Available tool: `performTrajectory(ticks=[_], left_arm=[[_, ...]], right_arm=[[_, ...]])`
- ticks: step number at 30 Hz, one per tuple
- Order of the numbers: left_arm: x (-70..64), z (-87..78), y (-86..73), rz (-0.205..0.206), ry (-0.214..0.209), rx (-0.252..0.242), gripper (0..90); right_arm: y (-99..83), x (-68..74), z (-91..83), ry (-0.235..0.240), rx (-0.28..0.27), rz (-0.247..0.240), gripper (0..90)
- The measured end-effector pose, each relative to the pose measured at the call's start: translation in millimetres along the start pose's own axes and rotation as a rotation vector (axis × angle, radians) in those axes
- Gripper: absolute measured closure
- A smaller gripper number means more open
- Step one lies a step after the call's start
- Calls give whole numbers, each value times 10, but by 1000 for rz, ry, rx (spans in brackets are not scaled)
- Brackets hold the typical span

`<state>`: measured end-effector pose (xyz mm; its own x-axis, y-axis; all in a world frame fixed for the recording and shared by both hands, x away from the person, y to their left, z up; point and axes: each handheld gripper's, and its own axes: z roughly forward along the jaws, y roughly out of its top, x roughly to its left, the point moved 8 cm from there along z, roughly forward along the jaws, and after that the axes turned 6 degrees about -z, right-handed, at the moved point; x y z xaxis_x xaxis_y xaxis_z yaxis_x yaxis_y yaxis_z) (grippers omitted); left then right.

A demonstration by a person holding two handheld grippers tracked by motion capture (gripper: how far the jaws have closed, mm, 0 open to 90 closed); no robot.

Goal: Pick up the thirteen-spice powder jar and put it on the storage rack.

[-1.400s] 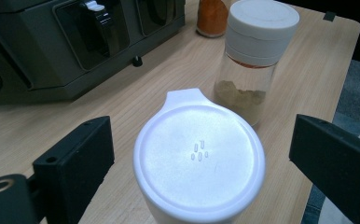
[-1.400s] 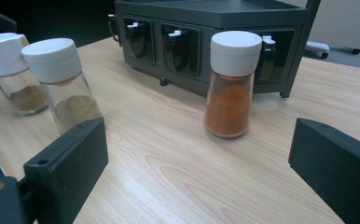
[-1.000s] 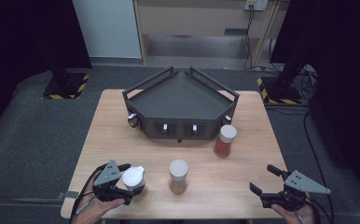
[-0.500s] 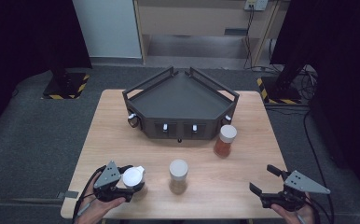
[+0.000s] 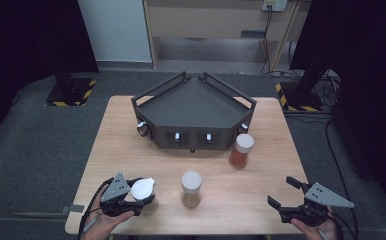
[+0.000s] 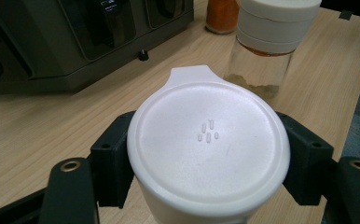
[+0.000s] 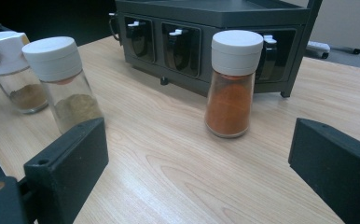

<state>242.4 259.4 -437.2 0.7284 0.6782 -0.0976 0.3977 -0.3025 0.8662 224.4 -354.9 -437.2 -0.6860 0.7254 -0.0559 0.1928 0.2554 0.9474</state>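
Note:
My left gripper (image 5: 140,196) is at the table's front left, shut on a white-lidded spice jar (image 5: 143,190) with brown powder at its bottom. In the left gripper view the jar's lid (image 6: 208,149) sits between both black jaws, which press on its sides. A second jar (image 5: 191,188) with greenish-brown spice stands upright at front centre, just right of the held one. A jar of orange spice (image 5: 241,150) stands by the rack's right front corner. My right gripper (image 5: 282,191) rests at the front right, open and holding nothing, with the orange jar (image 7: 231,84) ahead of it.
A dark, wedge-shaped spice rack (image 5: 193,112) with front slots takes up the back middle of the wooden table (image 5: 261,175). Bare wood lies between the middle jar (image 7: 61,79) and my right gripper. The table's front edge runs just under both hands.

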Motion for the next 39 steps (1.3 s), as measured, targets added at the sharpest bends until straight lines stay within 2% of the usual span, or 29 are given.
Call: performTrajectory(ticks=[7, 12, 31, 35, 39], left_arm=[[8, -11, 33, 9, -3, 13, 293], [27, -42, 75, 8, -12, 2, 293], [78, -156, 384, 56, -34, 22, 293], [102, -193, 466, 60, -41, 13, 293], [125, -214, 539, 64, -48, 7, 293]], right_arm=[[-1, -1, 2, 0, -1, 0, 53], [-1, -1, 1, 0, -1, 1, 53], [-8, -6, -1, -1, -16, 6, 31], [-11, -7, -12, -1, -36, 7, 18], [-12, -9, -13, -1, -34, 10, 13]])
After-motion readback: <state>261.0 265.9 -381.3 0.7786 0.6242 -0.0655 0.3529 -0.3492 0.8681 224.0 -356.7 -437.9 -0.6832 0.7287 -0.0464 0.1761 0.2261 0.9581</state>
